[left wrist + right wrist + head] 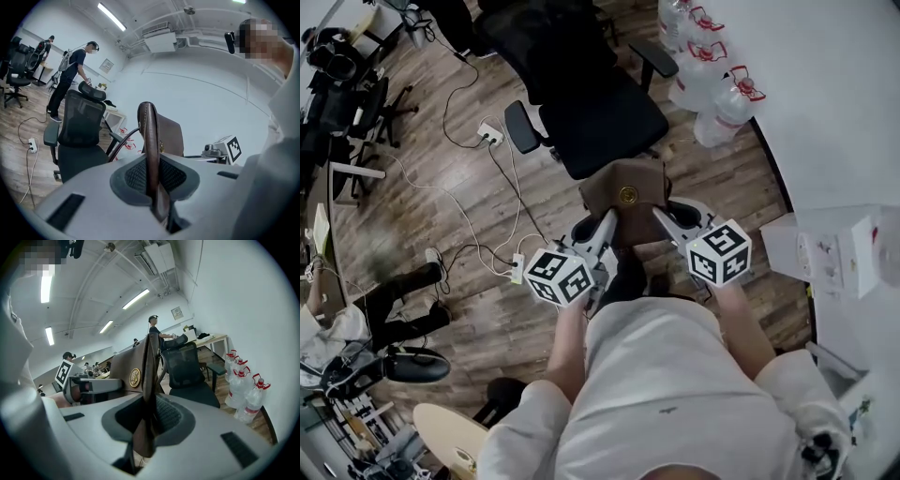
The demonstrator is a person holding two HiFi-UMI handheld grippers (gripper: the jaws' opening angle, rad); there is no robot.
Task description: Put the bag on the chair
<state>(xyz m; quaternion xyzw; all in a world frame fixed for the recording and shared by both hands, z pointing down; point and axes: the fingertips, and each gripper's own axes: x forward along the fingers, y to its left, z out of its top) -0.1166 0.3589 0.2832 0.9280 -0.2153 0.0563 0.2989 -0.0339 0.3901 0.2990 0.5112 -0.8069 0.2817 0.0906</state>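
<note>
While left tongs (607, 225) and right tongs (662, 218) each pinch an edge of the brown bag (627, 197), it hangs between them | chair (602, 120) seat edge just ahead | water bottles (718, 86) beyond right tongs

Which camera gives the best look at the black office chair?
The head view: it shows the chair from above, seat and both armrests. The left gripper view shows its backrest and headrest; in the right gripper view the bag hides part.

One bag (626, 199), two grippers (left gripper (607, 225), right gripper (662, 217)), four bottles (729, 105), two power strips (490, 133), one chair (609, 117) nearest the bag.
</note>
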